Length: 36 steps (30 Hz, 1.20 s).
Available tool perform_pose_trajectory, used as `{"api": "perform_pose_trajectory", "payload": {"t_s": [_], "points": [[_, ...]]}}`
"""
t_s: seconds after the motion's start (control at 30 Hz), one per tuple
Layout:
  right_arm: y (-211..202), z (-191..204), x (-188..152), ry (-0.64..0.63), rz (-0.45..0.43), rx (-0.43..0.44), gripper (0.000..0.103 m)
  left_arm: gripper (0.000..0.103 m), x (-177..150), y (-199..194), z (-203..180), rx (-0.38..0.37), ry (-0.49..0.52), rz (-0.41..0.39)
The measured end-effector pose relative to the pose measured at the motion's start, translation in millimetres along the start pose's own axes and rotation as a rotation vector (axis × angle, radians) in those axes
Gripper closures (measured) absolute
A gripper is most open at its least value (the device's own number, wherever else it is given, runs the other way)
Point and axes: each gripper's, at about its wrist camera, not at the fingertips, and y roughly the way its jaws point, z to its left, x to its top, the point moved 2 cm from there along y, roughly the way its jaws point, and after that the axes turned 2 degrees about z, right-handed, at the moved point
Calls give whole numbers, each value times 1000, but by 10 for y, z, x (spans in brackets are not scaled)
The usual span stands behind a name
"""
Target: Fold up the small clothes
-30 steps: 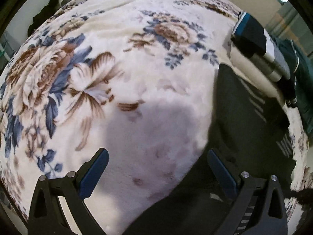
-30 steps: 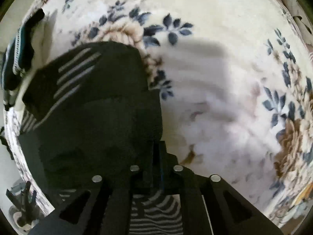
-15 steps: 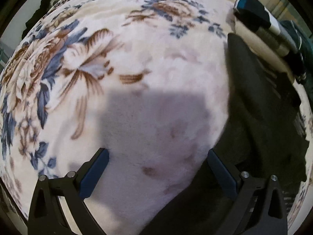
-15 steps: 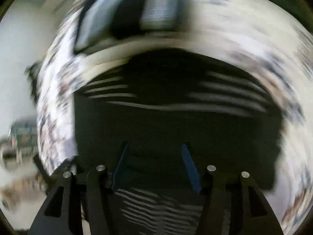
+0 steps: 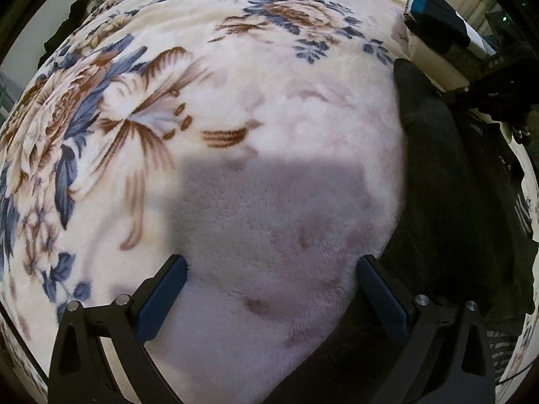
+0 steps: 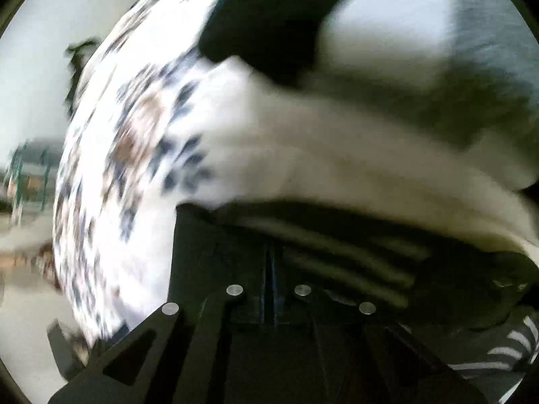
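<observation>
Black cloth (image 5: 448, 208) with pale stripes lies on the right of the floral blanket (image 5: 256, 107) covering the bed, its near edge running under the right finger of the left tongs (image 5: 269, 294). Those tongs hang wide open over bare blanket and hold nothing. The right tongs (image 6: 269, 279) are pressed together at the near edge of the same dark striped cloth (image 6: 337, 262); the blur hides whether any fabric is pinched between the pads, though the dark stuff sits right at the tips. Judging by this, the step in hand is a fold of the black garment, with the right side carrying or reaching for an edge. The next move probably calls for the left tongs to shift right onto the cloth and pin or take a corner, so the fold lands square. Beyond the garment, far right, a stack of folded clothes (image 5: 438, 23) rests on the bed. No container shows in either view, so nothing can be said of contents
</observation>
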Motion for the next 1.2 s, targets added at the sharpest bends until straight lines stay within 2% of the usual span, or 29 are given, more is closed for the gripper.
{"api": "perform_pose_trajectory", "payload": {"t_s": [0.07, 0.13, 0.2, 0.23, 0.3, 0.33, 0.37, 0.47, 0.53, 0.63, 0.67, 0.77, 0.87, 0.97, 1.03, 1.07, 1.2], "points": [[-22, -25, -13, -13, -11, -53, 101, 0, 25, 24, -18, -6, -3, 6], [-44, -22, -38, -10, 3, -67, 101, 0, 38, -10, 10, -18, -3, 15], [-159, -57, -74, 5, -10, -101, 97, 0, 103, -43, 50, -30, -17, 16], [-229, -103, -105, 23, -6, -105, 88, 0, 126, -123, 78, -47, -38, 3], [-493, -264, -284, 94, -33, -38, 71, 0, 175, -256, 127, -60, -63, -24], [-624, -345, -412, 125, -46, -16, 59, 0, 205, -329, 136, -70, -75, -42], [-780, -447, -584, 160, -63, 13, 53, 0, 249, -401, 129, -83, -85, -61], [-1169, -852, -1351, 301, -95, 72, 52, 0, 396, -457, -1, -120, -95, -87], [-1304, -1159, -1906, 417, -101, 77, 52, 0, 496, -311, -202, -112, -53, -79], [-1419, -1623, -2723, 591, -94, 45, 51, 0, 558, 159, -469, -30, 57, 13], [-1460, -1801, -2968, 647, -91, 36, 51, 0, 542, 272, -554, 5, 103, 18], [-1605, -2238, -3545, 790, -106, 28, 51, 0, 566, 124, -612, 11, 146, -30], [-1791, -2590, -3857, 846, -140, 38, 51, 0, 523, -262, -617, 12, 138, -100], [-1948, -2980, -3947, 863, -168, 61, 51, 0, 370, -712, -669, 38, 145, -181], [-2032, -3254, -3860, 849, -189, 73, 51, 0, 191, -948, -686, 88, 148, -213], [-2076, -3370, -3770, 836, -192, 84, 47, 0, 81, -1053, -729, 122, 150, -226], [-1939, -3895, -3084, 704, -168, 81, 46, 0, -389, -1187, -777, 223, 128, -222]]}}
